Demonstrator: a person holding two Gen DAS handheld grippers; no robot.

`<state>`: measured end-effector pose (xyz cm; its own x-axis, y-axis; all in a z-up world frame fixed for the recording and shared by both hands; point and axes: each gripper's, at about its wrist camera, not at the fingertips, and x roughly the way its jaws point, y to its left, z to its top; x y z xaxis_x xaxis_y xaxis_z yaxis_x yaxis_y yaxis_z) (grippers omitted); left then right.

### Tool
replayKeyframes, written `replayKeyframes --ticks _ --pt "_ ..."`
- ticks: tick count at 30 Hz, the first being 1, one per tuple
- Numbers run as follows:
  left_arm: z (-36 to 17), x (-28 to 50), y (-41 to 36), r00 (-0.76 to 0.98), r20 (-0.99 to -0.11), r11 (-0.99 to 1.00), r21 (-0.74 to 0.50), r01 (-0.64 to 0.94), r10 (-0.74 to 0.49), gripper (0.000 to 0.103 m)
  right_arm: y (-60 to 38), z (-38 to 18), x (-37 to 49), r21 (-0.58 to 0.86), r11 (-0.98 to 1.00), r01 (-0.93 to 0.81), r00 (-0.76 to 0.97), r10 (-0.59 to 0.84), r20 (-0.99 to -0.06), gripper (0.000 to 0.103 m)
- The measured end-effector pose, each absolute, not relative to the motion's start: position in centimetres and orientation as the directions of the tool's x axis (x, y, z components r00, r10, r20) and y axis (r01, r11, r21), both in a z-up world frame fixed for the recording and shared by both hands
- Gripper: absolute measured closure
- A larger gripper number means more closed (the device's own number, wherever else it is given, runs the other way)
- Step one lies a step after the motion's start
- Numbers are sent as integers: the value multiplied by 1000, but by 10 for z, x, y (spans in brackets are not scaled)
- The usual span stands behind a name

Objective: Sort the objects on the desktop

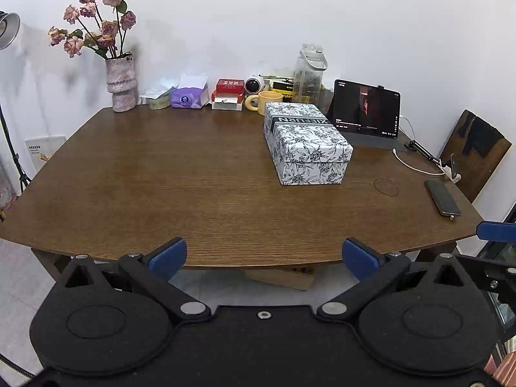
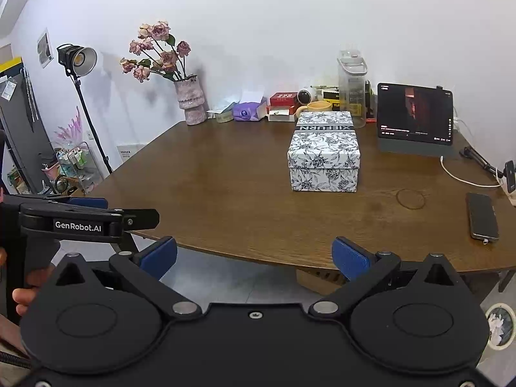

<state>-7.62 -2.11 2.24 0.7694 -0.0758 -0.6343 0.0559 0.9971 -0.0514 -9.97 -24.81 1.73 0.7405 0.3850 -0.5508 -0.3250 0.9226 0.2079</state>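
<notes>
— Left wrist view: what goes first?
— My left fingers (image 1: 264,254) and right fingers (image 2: 254,253) are wide apart, empty, short of the surface (image 1: 180,174). I'd take the floral box (image 1: 306,145) mid-right squarely, then the phone (image 1: 442,197) by the right edge.

Bright, even light, soft shadows on the wall (image 1: 290,16), sharp focus, strong fisheye bending at edges

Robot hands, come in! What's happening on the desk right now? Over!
Left gripper open, right gripper open, both empty, short of the table. Floral box closed, untouched. Nothing in the way. Over.
</notes>
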Motion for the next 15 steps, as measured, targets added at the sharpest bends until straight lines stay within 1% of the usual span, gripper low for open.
replayKeyframes --ticks 15 --pt "25 -83 -30 780 -621 997 -41 67 -79 0 -248 15 -105 203 922 -330 745 386 -544 0"
